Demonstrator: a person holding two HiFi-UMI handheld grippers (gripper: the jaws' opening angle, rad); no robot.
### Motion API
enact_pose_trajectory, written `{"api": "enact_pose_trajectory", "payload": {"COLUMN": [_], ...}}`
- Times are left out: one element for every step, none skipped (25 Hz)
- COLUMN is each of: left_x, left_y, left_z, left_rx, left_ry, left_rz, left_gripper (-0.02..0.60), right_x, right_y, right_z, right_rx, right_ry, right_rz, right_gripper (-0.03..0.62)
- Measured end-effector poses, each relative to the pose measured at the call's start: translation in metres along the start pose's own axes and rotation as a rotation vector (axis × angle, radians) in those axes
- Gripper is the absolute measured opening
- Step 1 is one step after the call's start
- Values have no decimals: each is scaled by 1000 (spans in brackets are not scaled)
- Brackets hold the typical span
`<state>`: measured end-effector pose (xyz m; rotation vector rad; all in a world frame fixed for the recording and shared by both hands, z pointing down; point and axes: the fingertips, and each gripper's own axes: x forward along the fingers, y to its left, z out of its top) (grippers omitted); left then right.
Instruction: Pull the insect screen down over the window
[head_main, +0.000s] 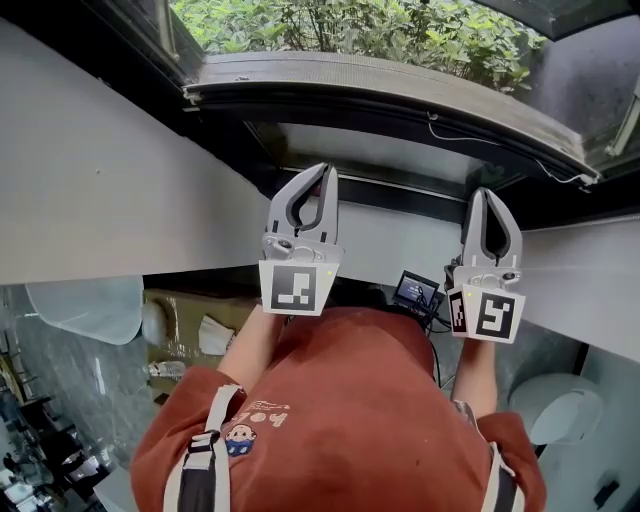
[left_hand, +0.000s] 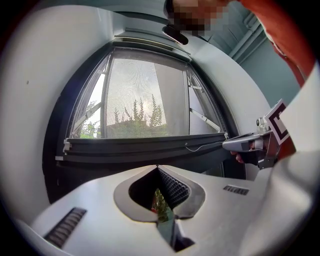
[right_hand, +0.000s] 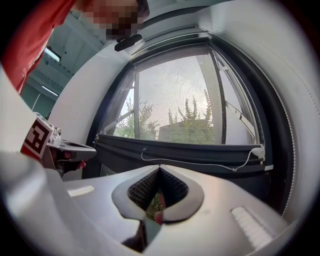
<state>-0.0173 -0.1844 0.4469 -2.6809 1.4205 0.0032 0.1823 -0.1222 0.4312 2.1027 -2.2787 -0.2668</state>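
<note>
The window (left_hand: 145, 95) fills the middle of both gripper views. A hazy mesh screen (right_hand: 175, 95) covers the pane down to a dark bottom bar (left_hand: 145, 146) (right_hand: 200, 152). A thin white cord (right_hand: 200, 164) hangs along that bar. In the head view the bar (head_main: 400, 115) lies ahead of both grippers, apart from them. My left gripper (head_main: 324, 171) (left_hand: 158, 168) is shut with nothing in it and points level at the window. My right gripper (head_main: 485, 193) (right_hand: 160, 168) is shut and empty too, beside the left one (right_hand: 75, 148).
A white sill and wall (head_main: 110, 190) run under the window. Below are a small device with a lit display (head_main: 417, 290), a cardboard box (head_main: 185, 320) and white round seats (head_main: 85, 308). Green shrubs (head_main: 380, 25) show outside.
</note>
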Motion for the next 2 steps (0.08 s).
{"api": "enact_pose_trajectory", "payload": {"left_x": [0,0], "left_y": [0,-1], "left_z": [0,0], "left_rx": [0,0], "left_ry": [-1,-2], "left_rz": [-2,-3], "left_gripper": [5,5], "right_x": [0,-1], "right_y": [0,0], "right_z": [0,0], "right_rx": [0,1], "right_ry": [0,-1], "right_rz": [-1,-2], "right_gripper": [9,9]}}
